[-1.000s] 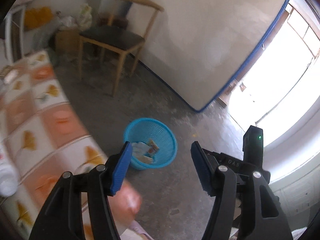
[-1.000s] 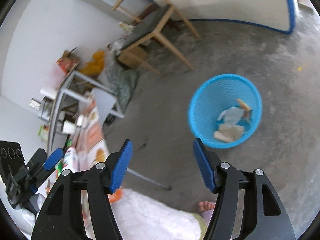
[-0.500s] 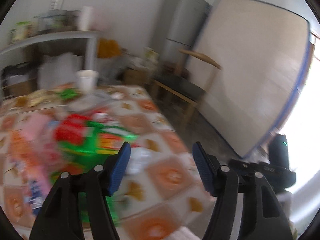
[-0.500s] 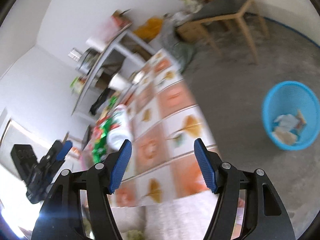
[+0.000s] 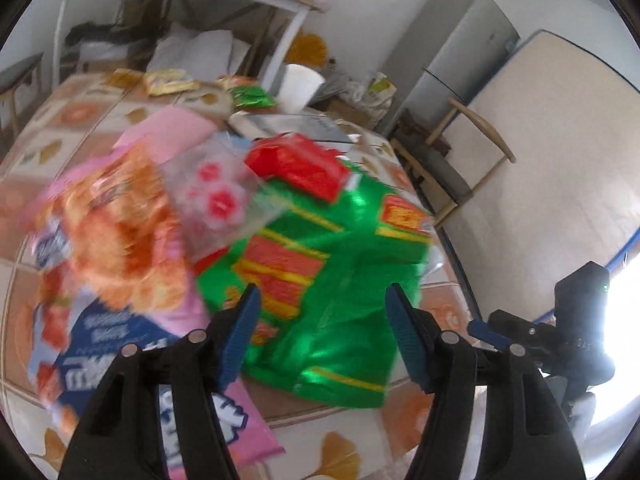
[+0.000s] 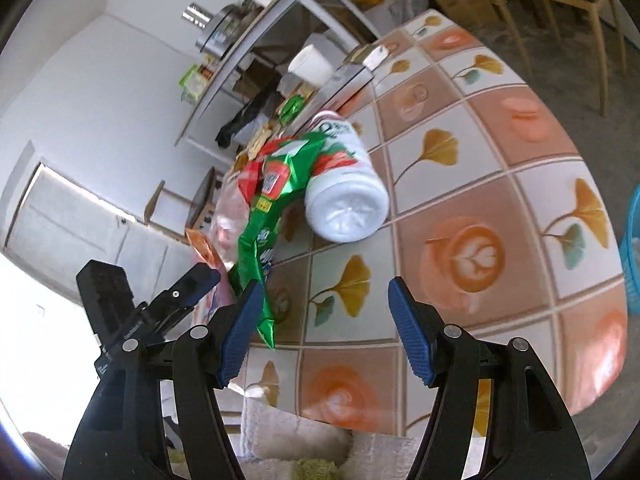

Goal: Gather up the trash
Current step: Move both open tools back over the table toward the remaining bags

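Snack wrappers lie heaped on the patterned table (image 6: 472, 184). In the left wrist view my left gripper (image 5: 322, 334) hangs open just above a large green foil bag (image 5: 340, 264), with nothing between its fingers. Beside that bag lie an orange snack bag (image 5: 120, 232), a red wrapper (image 5: 300, 164) and a clear wrapper with red dots (image 5: 212, 196). In the right wrist view my right gripper (image 6: 324, 330) is open over the table, empty. Ahead of it are the green foil bag (image 6: 272, 200) and a white plastic bottle (image 6: 346, 184) on its side. The blue basket (image 6: 632, 256) shows at the right edge.
A white paper cup (image 5: 300, 84) and a flat silver tray (image 5: 288, 124) sit at the table's far end. Behind stand a cluttered shelf (image 5: 180, 4), a grey fridge (image 5: 452, 56), a wooden chair (image 5: 452, 160) and a mattress (image 5: 560, 152) leaning on the wall.
Both grippers have swung away from the blue basket on the floor and now face the table with its wrappers. Their jaws stay open and empty.
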Demonstrator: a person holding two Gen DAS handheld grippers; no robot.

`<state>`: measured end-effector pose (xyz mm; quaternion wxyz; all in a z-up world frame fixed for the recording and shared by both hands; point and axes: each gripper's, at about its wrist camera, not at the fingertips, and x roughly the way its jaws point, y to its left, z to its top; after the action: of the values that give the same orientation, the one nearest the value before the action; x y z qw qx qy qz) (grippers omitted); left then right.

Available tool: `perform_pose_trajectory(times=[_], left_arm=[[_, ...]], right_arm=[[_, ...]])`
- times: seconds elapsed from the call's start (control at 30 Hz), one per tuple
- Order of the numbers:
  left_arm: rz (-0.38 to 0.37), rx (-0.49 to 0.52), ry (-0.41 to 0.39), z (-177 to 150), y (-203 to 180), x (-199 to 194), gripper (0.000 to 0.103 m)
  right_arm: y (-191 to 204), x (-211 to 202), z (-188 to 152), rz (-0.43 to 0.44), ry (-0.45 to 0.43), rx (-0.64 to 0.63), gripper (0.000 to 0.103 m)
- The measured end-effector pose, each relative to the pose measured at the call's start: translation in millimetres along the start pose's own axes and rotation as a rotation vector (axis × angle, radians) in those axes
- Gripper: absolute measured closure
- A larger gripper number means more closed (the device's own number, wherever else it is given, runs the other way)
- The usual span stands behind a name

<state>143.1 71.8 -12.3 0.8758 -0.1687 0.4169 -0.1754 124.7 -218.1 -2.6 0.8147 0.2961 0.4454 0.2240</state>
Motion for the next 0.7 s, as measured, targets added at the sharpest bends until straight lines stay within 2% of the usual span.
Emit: perform_pose_trajectory(times=[0.2, 0.27, 0.37, 0.53, 0.7], left_arm=[[0.048, -0.042, -0.012, -6.8, 36.7, -11.6, 0.041], [0.057, -0.026, -0.030, -7.2, 40.9, -18.4, 0.041], [0.078, 0.050, -0.080, 1.1, 38.2, -33.0, 0.041], [0.199, 0.259, -0.112, 16.4, 17.0, -28.2, 0.041], [0.189, 0.225, -0.075, 35.2, 23.5, -5.0, 0.038]], right_arm=[[4.8, 10.4, 2.5, -0.005, 0.017, 0.000, 0.041], [5.2, 13.9, 3.8, -0.002, 0.024, -0.003, 0.041], [12.0, 17.2, 4.8, 0.010, 0.029, -0.030, 0.041], [17.6, 17.3, 5.7, 0.030, 0.015, -0.056, 0.041], [29.4, 9.7, 10.5, 0.011, -0.017, -0.121, 0.041]])
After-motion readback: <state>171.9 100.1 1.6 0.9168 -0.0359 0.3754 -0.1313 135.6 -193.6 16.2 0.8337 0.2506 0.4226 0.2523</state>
